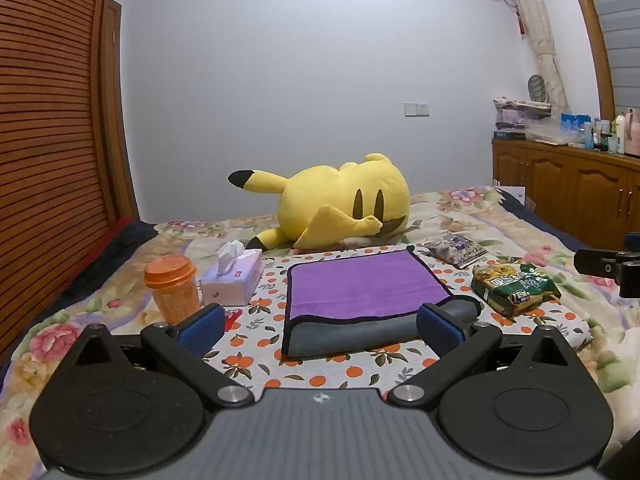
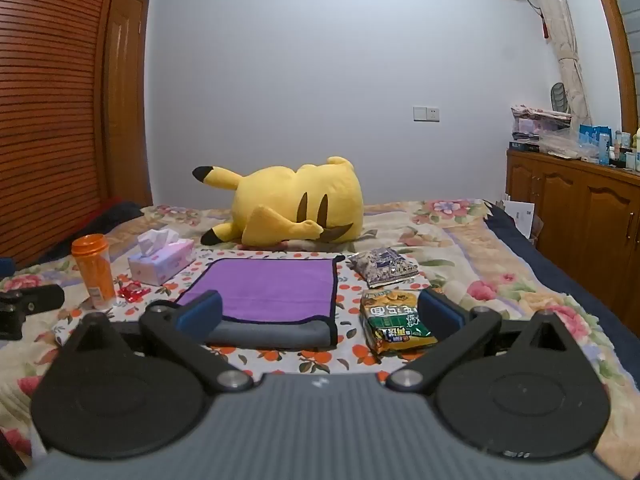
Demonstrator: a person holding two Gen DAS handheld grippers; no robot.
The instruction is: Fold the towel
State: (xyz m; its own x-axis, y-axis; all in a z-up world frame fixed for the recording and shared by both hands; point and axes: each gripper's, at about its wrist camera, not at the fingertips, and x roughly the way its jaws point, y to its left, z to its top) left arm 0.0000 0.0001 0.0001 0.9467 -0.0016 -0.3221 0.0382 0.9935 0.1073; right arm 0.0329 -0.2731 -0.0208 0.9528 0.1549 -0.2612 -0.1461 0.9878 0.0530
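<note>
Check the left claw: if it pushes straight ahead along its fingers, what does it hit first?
Most likely the towel. The left claw is open and its midline runs onto the towel's grey folded front edge, nothing between. Depth is unclear, so it may pass just above; beyond lies the yellow plush.

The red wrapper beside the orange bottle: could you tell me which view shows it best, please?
The right wrist view: the red wrapper lies in the open there. In the left wrist view, a blue finger pad hides most of it.

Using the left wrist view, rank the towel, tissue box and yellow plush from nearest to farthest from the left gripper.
From the left gripper:
1. towel, straight ahead between the fingers.
2. tissue box, ahead on the left.
3. yellow plush, farthest, lying behind the towel.
</note>
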